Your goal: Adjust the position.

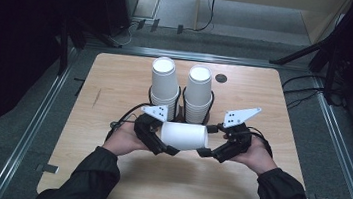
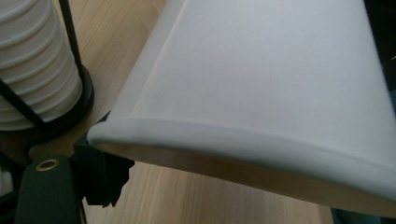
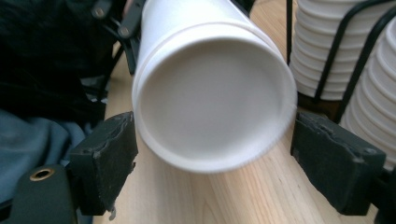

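The paper cup (image 1: pixel 185 136) is lying sideways just in front of the two cup stacks (image 1: pixel 165 85), the left tool (image 1: pixel 163 146) gripping its rim end, the right tool (image 3: pixel 212 154) released around its base. Light and crushable, it wants gentle holds near the stiffer rim.

Cup (image 1: pixel 185 135) between tools; stacks (image 1: pixel 164 85) behind

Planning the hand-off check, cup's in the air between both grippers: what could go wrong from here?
1. The right gripper has its black pads beside the base of the white paper cup, with no visible squeeze. The left gripper may be carrying it alone by the mouth end, so it could sag or drop onto the wooden table.
2. The rim looks flattened in the left gripper view, so more squeeze may crease it.
3. The stacks of white paper cups in black wire holders stand close behind, and a swing could knock them.
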Tool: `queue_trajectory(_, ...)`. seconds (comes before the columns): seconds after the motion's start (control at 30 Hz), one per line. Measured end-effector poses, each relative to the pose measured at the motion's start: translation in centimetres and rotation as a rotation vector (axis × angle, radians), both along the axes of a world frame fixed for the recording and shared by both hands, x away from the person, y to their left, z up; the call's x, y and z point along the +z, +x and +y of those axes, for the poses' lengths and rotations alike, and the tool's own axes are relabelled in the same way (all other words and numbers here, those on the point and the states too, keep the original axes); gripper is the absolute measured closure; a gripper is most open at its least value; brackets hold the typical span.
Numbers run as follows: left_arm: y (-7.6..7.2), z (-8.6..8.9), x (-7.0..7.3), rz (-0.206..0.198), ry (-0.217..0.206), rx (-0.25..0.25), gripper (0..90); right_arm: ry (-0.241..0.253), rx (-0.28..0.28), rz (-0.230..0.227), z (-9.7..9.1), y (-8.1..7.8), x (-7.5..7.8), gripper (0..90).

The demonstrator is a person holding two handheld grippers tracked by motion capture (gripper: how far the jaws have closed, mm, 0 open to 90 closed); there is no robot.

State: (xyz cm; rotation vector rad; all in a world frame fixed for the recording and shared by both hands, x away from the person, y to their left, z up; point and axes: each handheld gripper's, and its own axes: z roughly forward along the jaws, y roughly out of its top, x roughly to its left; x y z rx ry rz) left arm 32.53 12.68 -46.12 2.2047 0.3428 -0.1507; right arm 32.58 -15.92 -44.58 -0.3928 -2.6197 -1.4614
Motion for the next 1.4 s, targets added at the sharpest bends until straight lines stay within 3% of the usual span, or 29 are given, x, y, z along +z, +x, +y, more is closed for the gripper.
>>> queue_trajectory(0.03,0.0,0.2,0.1,-0.014,0.007,0.002,14.8,-0.012,-0.002,0.004,0.0,0.0,-0.1,14.9)
queue_trajectory(0.37,0.2,1.0,0.6,-0.013,0.082,0.044,14.8,-0.082,-0.029,-0.024,-0.2,0.1,-0.7,15.5)
queue_trajectory(0.73,0.4,0.9,0.5,-0.039,0.214,0.055,14.7,-0.132,-0.037,-0.043,0.2,0.1,-1.1,15.8)
queue_trajectory(0.93,0.6,0.3,-0.1,-0.014,0.278,0.047,14.7,-0.15,-0.041,-0.062,0.5,0.1,-1.2,15.8)
queue_trajectory(1.13,0.7,-0.7,-0.7,0.031,0.313,0.04,14.7,-0.173,-0.027,-0.078,0.9,0.0,-1.3,15.8)
queue_trajectory(1.4,0.4,-2.3,-1.1,0.032,0.355,0.008,14.7,-0.203,0.01,-0.1,2.1,-0.3,-1.7,15.8)
